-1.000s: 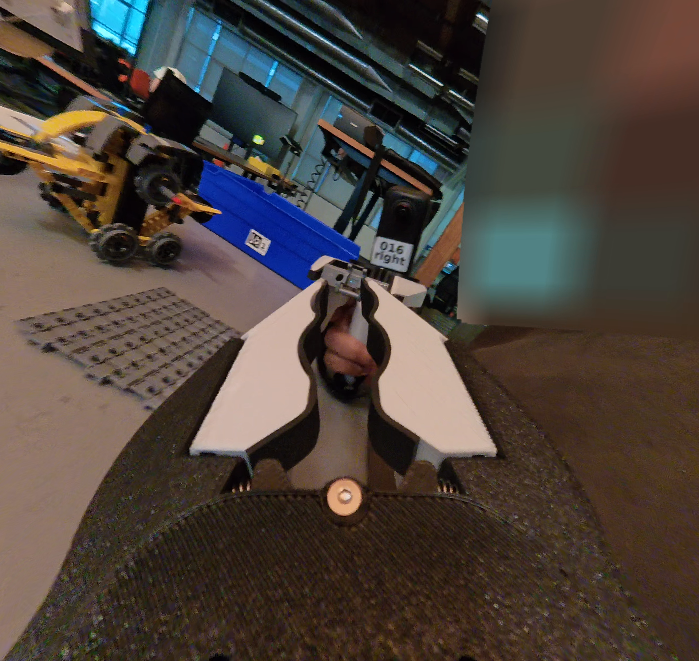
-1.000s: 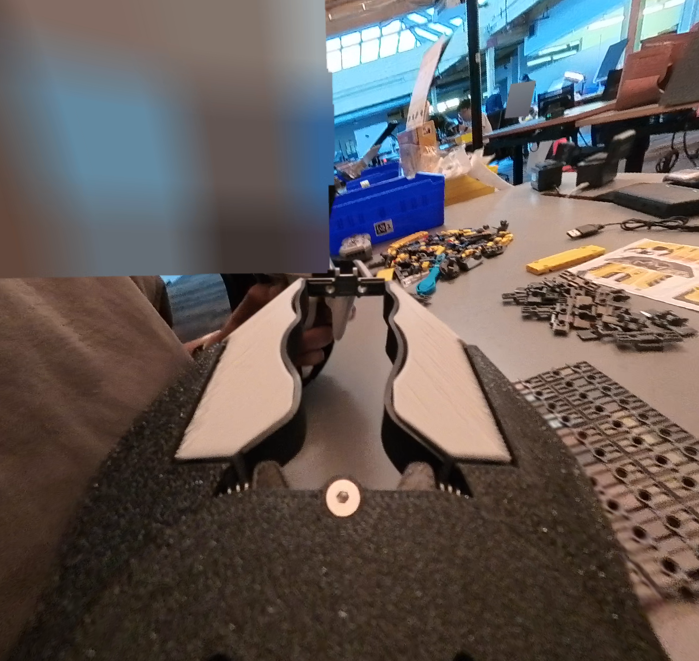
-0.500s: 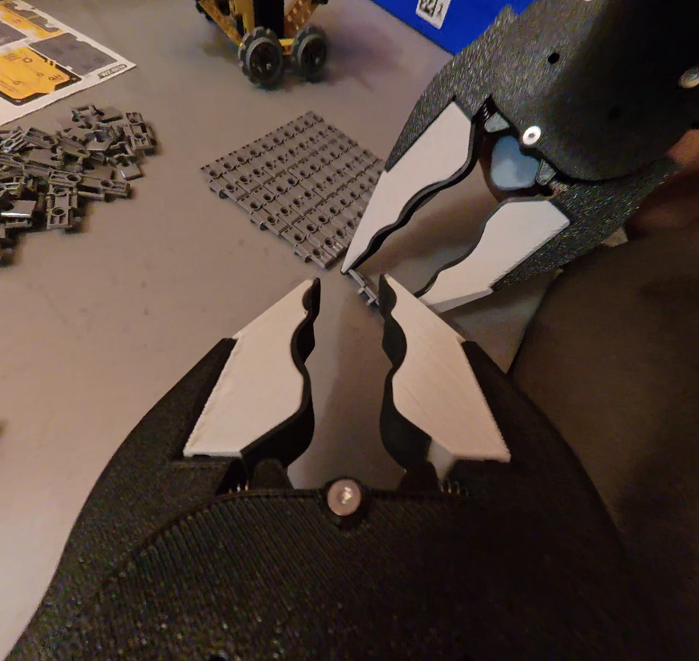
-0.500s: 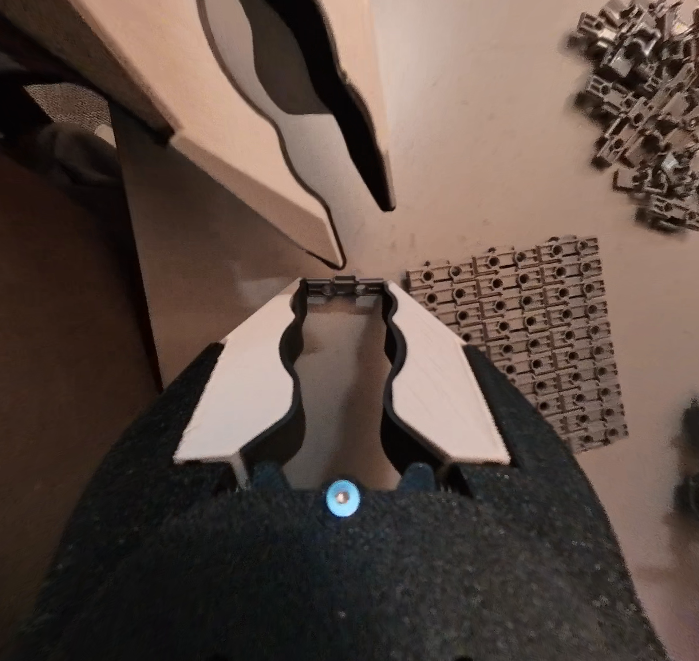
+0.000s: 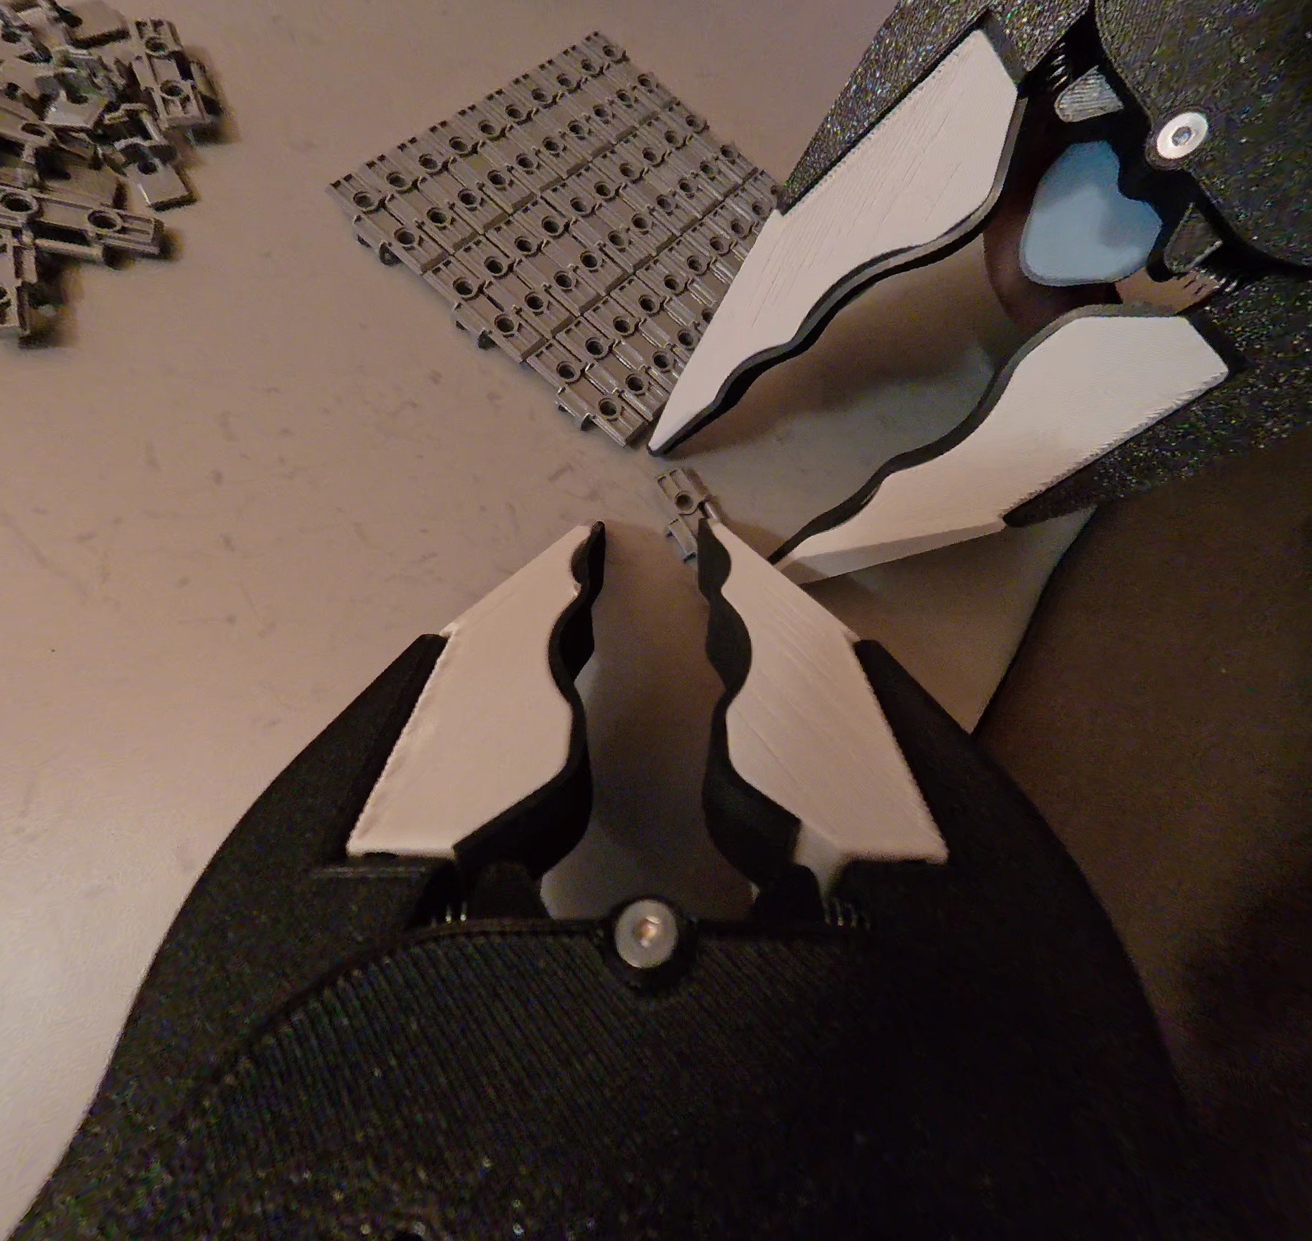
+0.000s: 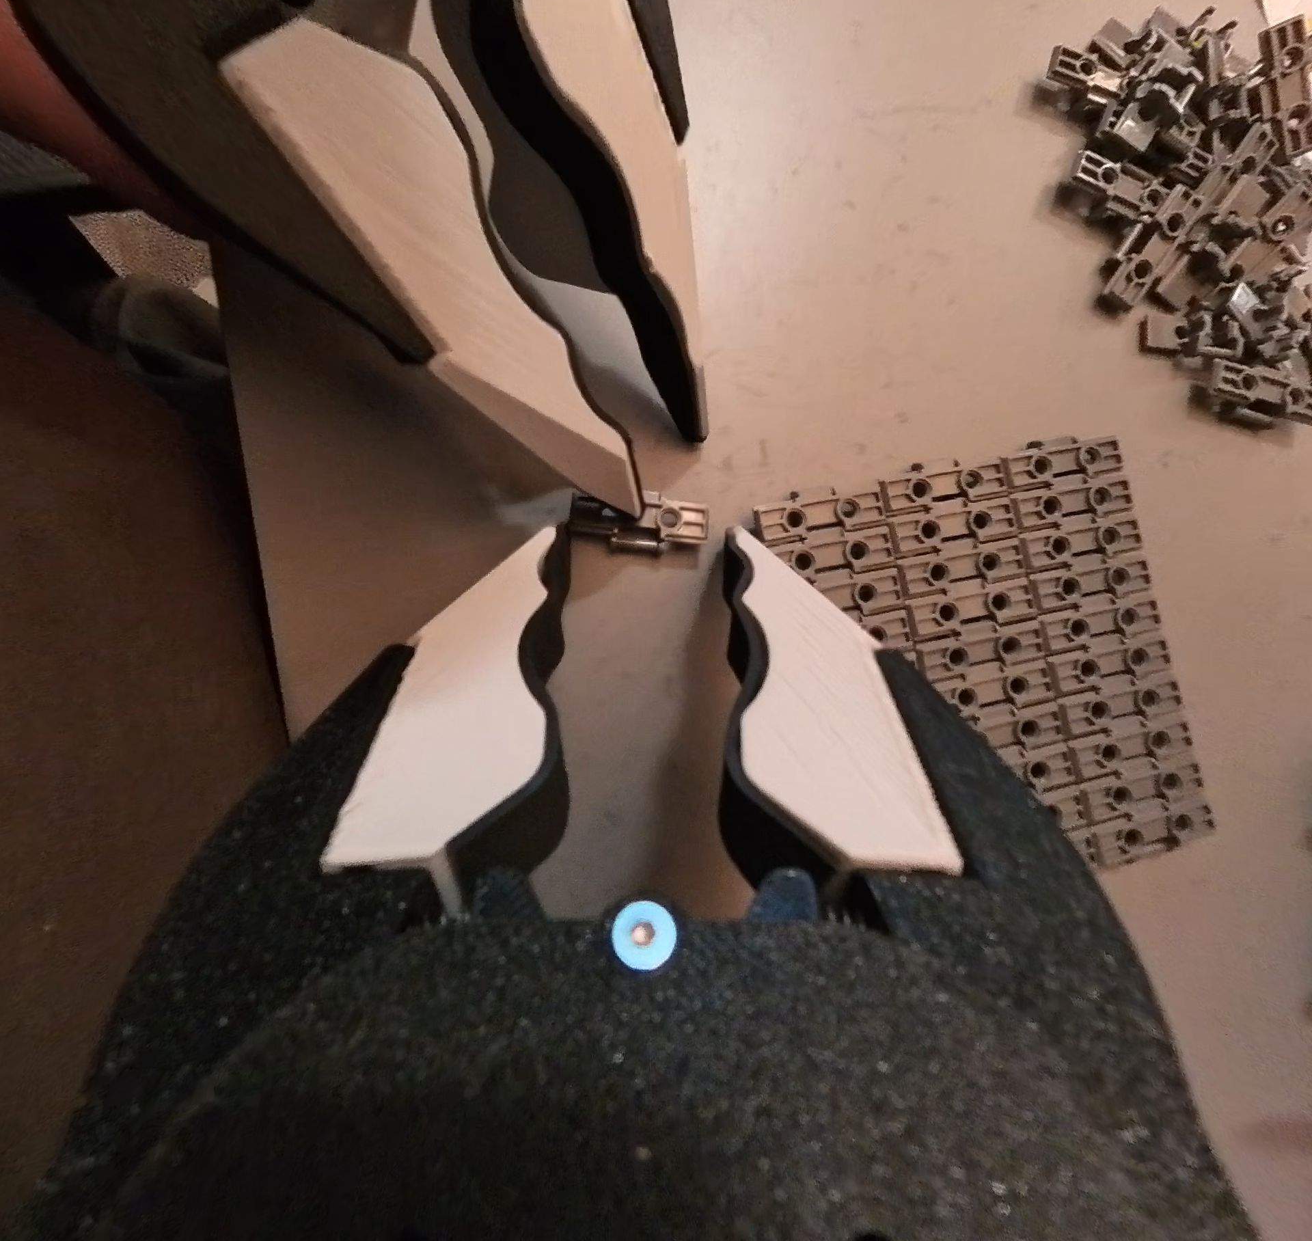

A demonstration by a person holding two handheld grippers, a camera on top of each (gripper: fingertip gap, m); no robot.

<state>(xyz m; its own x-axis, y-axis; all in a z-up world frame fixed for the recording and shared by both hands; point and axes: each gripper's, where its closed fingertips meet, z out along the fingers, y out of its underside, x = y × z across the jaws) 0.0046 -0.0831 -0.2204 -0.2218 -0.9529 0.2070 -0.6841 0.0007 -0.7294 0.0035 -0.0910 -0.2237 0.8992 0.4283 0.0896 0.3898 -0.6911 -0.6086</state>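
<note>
The small grey link (image 6: 653, 525) is lying flat on the bench (image 6: 852, 248), just above the centre of the right wrist view. My right gripper (image 6: 642, 546) is hovering just short of it, spread and empty. My left gripper (image 5: 649, 546) is parted too, gripping nothing, with one tip seemingly touching the link. The assembled grey mat (image 6: 994, 639) is lying just to the right. A heap of loose links (image 6: 1207, 213) is sitting at upper right.
</note>
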